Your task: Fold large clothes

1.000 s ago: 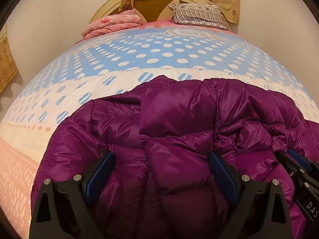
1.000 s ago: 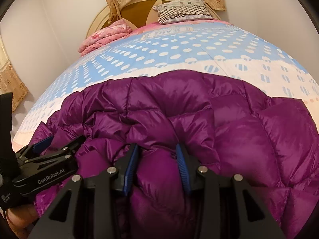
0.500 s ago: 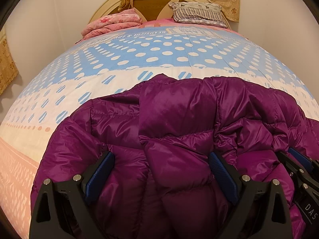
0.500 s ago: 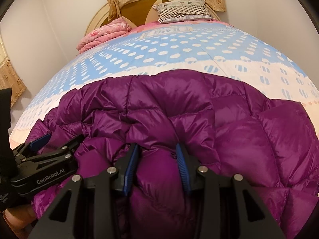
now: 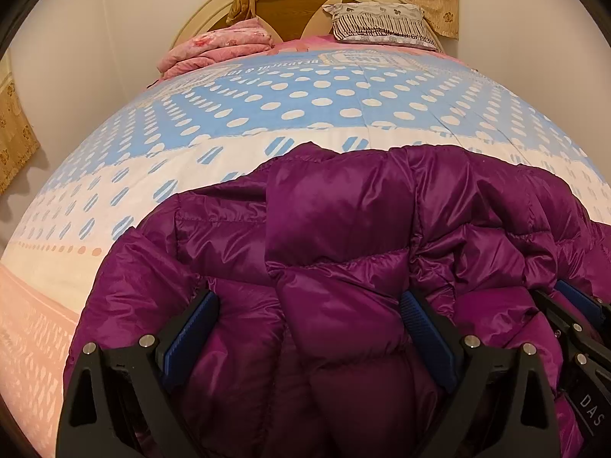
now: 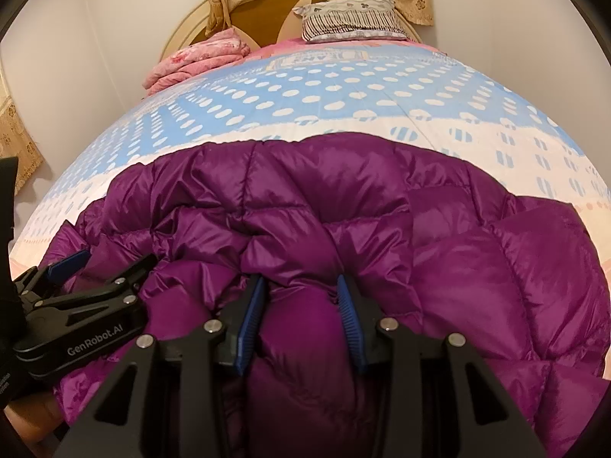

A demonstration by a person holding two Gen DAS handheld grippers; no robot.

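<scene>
A purple quilted down jacket (image 5: 336,236) lies bunched on the bed near its foot; it also fills the right wrist view (image 6: 382,206). My left gripper (image 5: 309,313) stands wide open with puffy jacket fabric bulging between its blue pads (image 5: 189,326). My right gripper (image 6: 301,305) is closed on a fold of the jacket, its blue pads (image 6: 250,316) pressing the fabric. Each gripper shows at the edge of the other's view: the right one (image 5: 573,316), the left one (image 6: 88,286).
The bed has a blue and white dotted cover (image 5: 324,107) with a pink border (image 5: 26,324). A folded pink blanket (image 5: 217,45) and a striped pillow (image 5: 382,23) lie by the round headboard (image 5: 290,0). Walls and gold curtains (image 5: 15,129) flank the bed.
The jacket and both grippers have shifted only slightly toward me; the grips look unchanged.
</scene>
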